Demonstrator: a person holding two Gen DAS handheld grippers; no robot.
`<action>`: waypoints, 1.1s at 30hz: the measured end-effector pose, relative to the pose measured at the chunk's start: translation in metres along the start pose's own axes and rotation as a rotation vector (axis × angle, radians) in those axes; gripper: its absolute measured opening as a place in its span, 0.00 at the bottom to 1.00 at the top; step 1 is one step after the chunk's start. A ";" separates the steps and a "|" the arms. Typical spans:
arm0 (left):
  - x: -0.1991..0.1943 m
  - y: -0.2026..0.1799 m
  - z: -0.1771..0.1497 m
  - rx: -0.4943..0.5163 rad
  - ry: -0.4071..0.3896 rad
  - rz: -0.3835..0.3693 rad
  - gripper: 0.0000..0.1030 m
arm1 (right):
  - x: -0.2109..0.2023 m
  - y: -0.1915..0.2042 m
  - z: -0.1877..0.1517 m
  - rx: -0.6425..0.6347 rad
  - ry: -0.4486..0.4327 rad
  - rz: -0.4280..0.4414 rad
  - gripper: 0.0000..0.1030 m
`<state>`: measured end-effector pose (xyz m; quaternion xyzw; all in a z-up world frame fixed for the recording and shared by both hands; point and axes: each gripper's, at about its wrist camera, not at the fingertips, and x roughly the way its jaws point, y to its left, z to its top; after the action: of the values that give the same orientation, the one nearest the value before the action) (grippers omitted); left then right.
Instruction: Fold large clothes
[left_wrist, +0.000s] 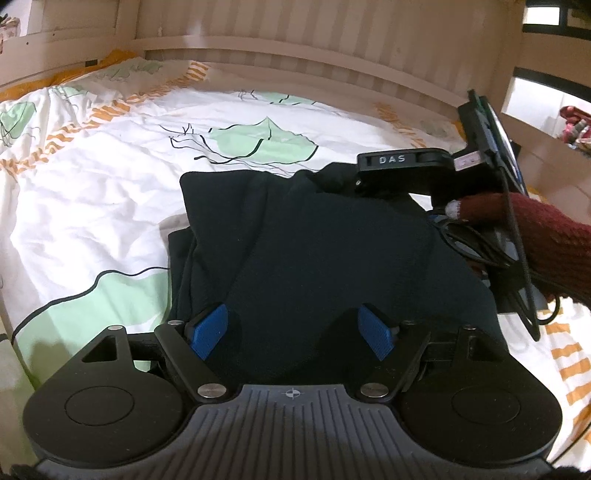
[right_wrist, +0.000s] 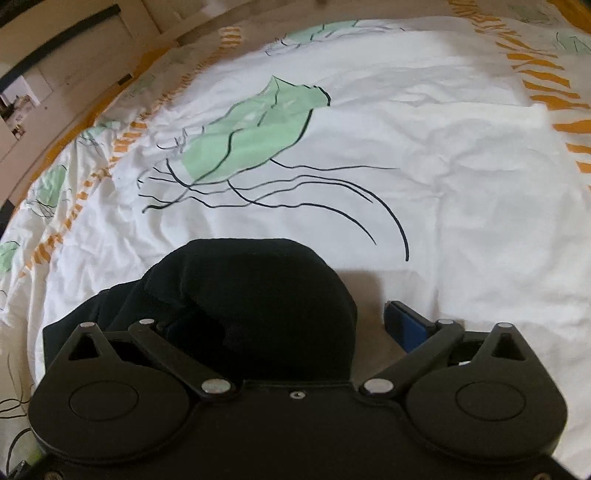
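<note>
From the left wrist camera, the left gripper (left_wrist: 293, 330) is hovering over the near edge of a dark garment (left_wrist: 314, 251), its two blue fingers (left_wrist: 208, 330) standing apart with nothing pinched between them. The garment is lying on the bed (left_wrist: 110, 192), already gathered into a compact, roughly squared bundle with layered edges showing at nine o'clock. At two o'clock the right gripper (left_wrist: 402, 168) is reaching onto the far corner of the bundle, carried by a hand (left_wrist: 535, 240) in a dark red knitted glove. Judging by the shape, most of the folding appears done; tidying that bulging far corner and a last flattening seem to be left.

From the right wrist camera, the right gripper (right_wrist: 295, 321) is sitting over a rounded hump of the same dark garment (right_wrist: 258, 295), which is filling the space at six o'clock. Its fingers are spread wide: the blue one (right_wrist: 406, 325) at four o'clock is clear of the cloth, the other is hidden by fabric, so nothing is being clamped. The printed bed cover (right_wrist: 443, 166) is stretching away toward twelve o'clock.

No box, basket or other container is showing in either view.
</note>
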<state>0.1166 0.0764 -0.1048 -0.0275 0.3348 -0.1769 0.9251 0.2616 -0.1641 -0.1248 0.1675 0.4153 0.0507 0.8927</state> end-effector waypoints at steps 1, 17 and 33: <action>0.000 0.000 0.000 0.000 0.003 -0.001 0.76 | -0.002 -0.003 -0.001 0.011 -0.009 0.017 0.99; -0.025 -0.005 -0.009 0.034 -0.012 0.040 0.75 | -0.079 0.000 -0.051 -0.040 -0.093 0.060 0.99; -0.065 -0.009 -0.019 0.059 -0.053 0.102 0.77 | -0.132 0.016 -0.146 -0.012 -0.166 0.076 0.99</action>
<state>0.0552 0.0918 -0.0786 0.0123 0.3056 -0.1387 0.9419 0.0656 -0.1419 -0.1113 0.1814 0.3330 0.0732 0.9224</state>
